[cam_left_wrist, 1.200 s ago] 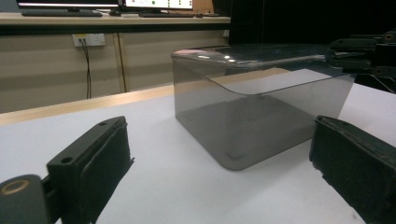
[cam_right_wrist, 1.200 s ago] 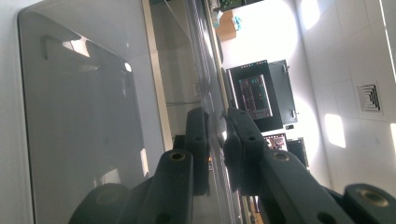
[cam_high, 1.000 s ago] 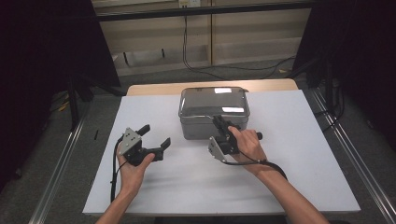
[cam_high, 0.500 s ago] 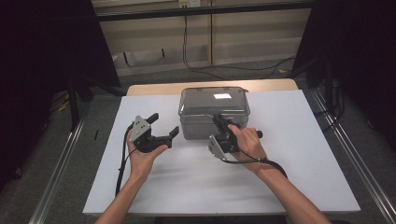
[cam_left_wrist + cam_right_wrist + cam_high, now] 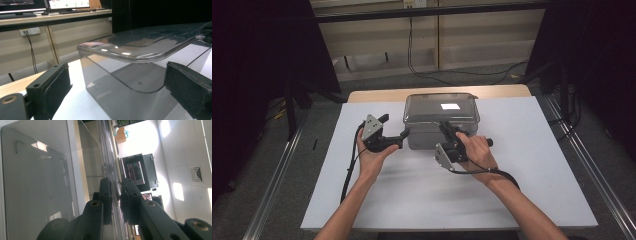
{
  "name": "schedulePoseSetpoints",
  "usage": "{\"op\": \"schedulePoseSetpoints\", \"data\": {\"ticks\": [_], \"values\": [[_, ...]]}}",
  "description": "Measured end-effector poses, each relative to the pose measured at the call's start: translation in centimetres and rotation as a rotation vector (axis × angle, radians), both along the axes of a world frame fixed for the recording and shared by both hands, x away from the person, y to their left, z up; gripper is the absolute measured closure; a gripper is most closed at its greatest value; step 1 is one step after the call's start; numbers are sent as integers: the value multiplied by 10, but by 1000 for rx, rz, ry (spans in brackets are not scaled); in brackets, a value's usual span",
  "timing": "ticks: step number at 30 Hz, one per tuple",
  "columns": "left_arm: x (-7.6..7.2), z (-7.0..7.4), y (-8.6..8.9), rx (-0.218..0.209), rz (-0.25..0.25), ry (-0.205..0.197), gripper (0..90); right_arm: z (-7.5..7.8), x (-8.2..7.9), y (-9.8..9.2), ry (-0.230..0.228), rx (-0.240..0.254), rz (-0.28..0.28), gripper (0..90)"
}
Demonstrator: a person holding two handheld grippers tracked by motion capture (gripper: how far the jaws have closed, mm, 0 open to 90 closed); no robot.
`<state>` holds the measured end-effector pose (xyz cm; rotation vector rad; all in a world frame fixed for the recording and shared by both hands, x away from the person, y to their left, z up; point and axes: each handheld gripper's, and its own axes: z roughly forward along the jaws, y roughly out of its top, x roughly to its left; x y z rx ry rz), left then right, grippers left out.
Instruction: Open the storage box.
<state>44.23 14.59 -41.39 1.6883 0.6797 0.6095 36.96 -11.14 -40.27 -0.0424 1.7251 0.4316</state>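
Two grippers flank the clear lidded box (image 5: 441, 120) mid-table from above, left gripper (image 5: 120, 92) gaping beside its corner, right gripper (image 5: 116, 202) pinched on its lid rim, which might slip if tugged.

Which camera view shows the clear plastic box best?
The high view: the whole clear plastic box sits on the table. The left gripper view gives one corner under its lid; the right gripper view gives a close wall.

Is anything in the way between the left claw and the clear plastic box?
Nothing visible. The left claw stands open beside the box, with bare white tabletop between its pads and the box wall.
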Motion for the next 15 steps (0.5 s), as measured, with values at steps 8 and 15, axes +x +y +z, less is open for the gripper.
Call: {"op": "schedulePoseSetpoints", "data": {"ticks": [8, 15], "values": [[10, -3, -10, 42, 6, -27, 117, 3, 1, 0, -2, -6, 1, 794], [19, -4, -9, 27, 18, -41, 151, 3, 1, 0, -1, -6, 2, 792]]}}
